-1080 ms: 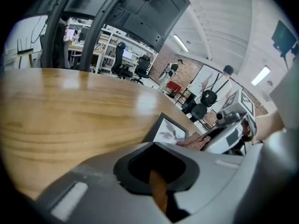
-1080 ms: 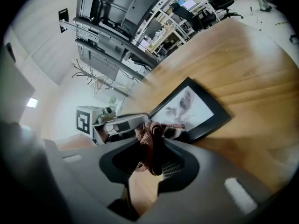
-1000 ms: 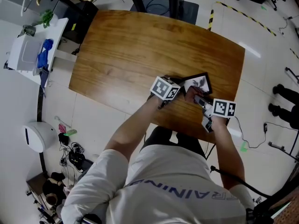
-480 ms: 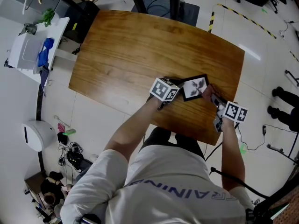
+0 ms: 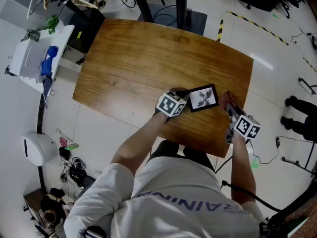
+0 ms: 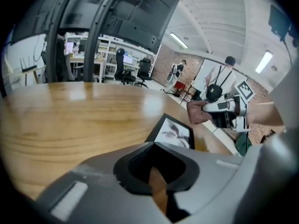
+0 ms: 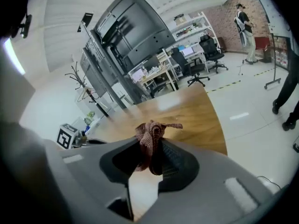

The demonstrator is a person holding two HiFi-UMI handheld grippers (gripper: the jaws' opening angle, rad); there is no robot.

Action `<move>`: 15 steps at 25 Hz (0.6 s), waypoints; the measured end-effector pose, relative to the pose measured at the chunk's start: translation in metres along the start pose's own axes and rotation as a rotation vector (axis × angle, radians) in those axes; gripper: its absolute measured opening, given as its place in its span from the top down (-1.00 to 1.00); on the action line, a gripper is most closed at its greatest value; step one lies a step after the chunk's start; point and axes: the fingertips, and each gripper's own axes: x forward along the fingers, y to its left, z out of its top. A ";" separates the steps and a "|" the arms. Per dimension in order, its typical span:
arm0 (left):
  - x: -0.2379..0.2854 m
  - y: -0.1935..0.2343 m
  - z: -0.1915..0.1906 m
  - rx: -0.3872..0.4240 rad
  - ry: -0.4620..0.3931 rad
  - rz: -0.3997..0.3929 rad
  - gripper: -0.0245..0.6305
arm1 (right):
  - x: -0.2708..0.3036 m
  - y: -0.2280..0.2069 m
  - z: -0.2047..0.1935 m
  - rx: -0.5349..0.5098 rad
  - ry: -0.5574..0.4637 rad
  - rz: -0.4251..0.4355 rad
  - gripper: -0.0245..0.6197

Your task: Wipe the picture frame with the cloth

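Hidden: picture frame [image 6: 174,133] near corner, behind left hand-held gripper [image 6: 154,146]; cloth [image 7: 150,135] lower end, inside right jaws.

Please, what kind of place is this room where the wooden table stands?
Probably a lab or open workshop office. Shelves and desks with office chairs stand behind the wooden table, and black-and-yellow tape marks the white floor.

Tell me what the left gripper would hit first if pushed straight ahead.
The picture frame, lying flat on the table just beyond the left gripper's jaws; whether they already touch it is unclear. The right gripper holding the cloth sits farther along.
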 end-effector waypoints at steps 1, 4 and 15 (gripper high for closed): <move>-0.009 -0.003 0.003 -0.006 -0.039 0.009 0.91 | -0.008 0.004 0.007 -0.007 -0.030 0.011 0.59; -0.051 -0.025 0.025 -0.031 -0.191 0.015 0.92 | -0.037 0.026 0.032 -0.035 -0.117 0.073 0.59; -0.178 -0.065 0.149 0.117 -0.593 0.145 0.91 | -0.135 0.101 0.131 -0.328 -0.416 0.129 0.59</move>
